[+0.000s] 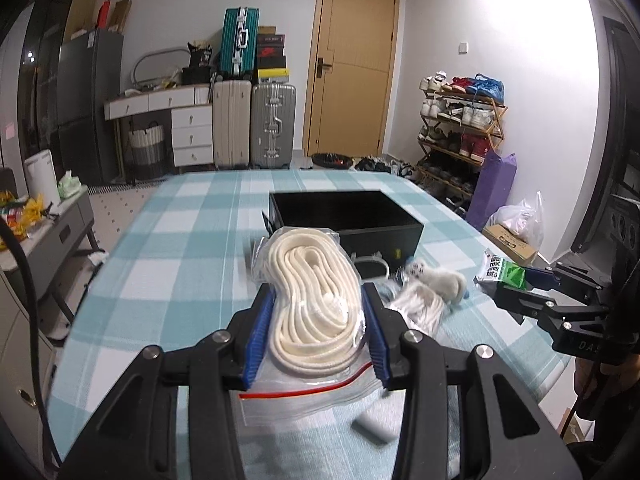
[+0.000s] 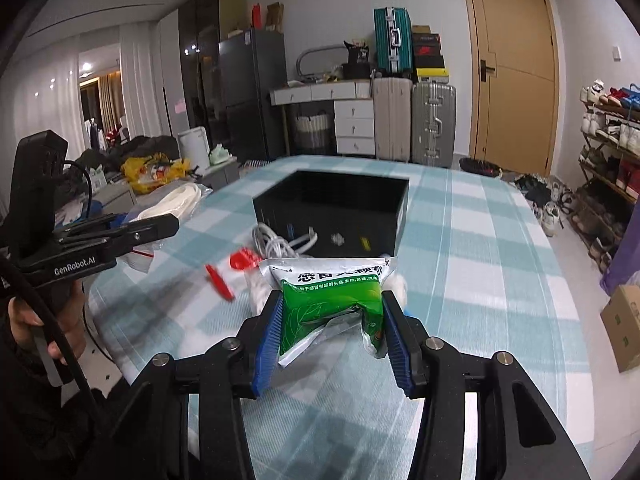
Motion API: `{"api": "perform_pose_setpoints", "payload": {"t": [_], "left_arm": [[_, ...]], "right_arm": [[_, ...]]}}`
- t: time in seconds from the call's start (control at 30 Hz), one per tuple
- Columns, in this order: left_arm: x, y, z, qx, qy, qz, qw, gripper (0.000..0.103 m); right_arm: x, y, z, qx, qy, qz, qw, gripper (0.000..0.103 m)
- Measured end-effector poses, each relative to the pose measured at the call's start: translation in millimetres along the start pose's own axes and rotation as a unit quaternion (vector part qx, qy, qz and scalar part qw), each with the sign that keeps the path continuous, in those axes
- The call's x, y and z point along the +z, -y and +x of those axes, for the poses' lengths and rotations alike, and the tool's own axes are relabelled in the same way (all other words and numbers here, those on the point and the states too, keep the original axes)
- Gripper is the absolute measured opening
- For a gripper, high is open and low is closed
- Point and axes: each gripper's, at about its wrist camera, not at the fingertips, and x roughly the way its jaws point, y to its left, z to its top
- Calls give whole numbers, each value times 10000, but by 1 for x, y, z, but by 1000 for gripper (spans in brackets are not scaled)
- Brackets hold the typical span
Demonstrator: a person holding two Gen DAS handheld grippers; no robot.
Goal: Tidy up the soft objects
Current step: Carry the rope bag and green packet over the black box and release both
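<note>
Rope bag: clear zip bag point(image 1: 316, 320) with a red seal strip, holding coiled cream rope; lifted off the surface, at 6 o'clock from the black box.
Left gripper point(image 1: 318, 320): blue-padded fingers point(image 1: 258, 340) clamped on the bag's two sides, rope bulging between them.
Medicine sachet: green and white sachet point(image 2: 332, 300) with printed Chinese text, crumpled at its lower edge; raised above the surface, at 6 o'clock from the box in the right wrist view.
Right gripper point(image 2: 332, 320): fingers point(image 2: 270, 332) pressed against both edges of the sachet, pinching it.
Black box: open-topped black box point(image 1: 348, 216) on the surface, beyond both held items.
Loose items: white plush toy point(image 1: 436, 278) at 5 o'clock from the box; white cable point(image 2: 276, 240) against the box's near wall; red plastic pieces point(image 2: 228, 272) at 7 o'clock from the box.
Surface: covered with teal and white checked cloth point(image 1: 180, 248).
Person: one hand point(image 2: 60, 320) grips the left gripper's handle.
Background: suitcases point(image 1: 256, 124), wooden door point(image 1: 354, 64), shoe rack point(image 1: 460, 128) at 2 o'clock.
</note>
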Motion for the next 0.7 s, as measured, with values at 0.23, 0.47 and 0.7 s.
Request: {"api": "perform_pose_setpoints", "payload": {"t": [0.23,0.47,0.7], "left_arm": [[22,1,-3,45,213,91,9997,42],[39,3,4,74,341,175,9992,42],[46,6,22,113,305,232,9992,42]], "right_arm": [[32,4,-9,-7,343,120,9993,48],[61,11,-3,31,503,205,9985,48],[75,10,15,87,537,280,9981,48]]}}
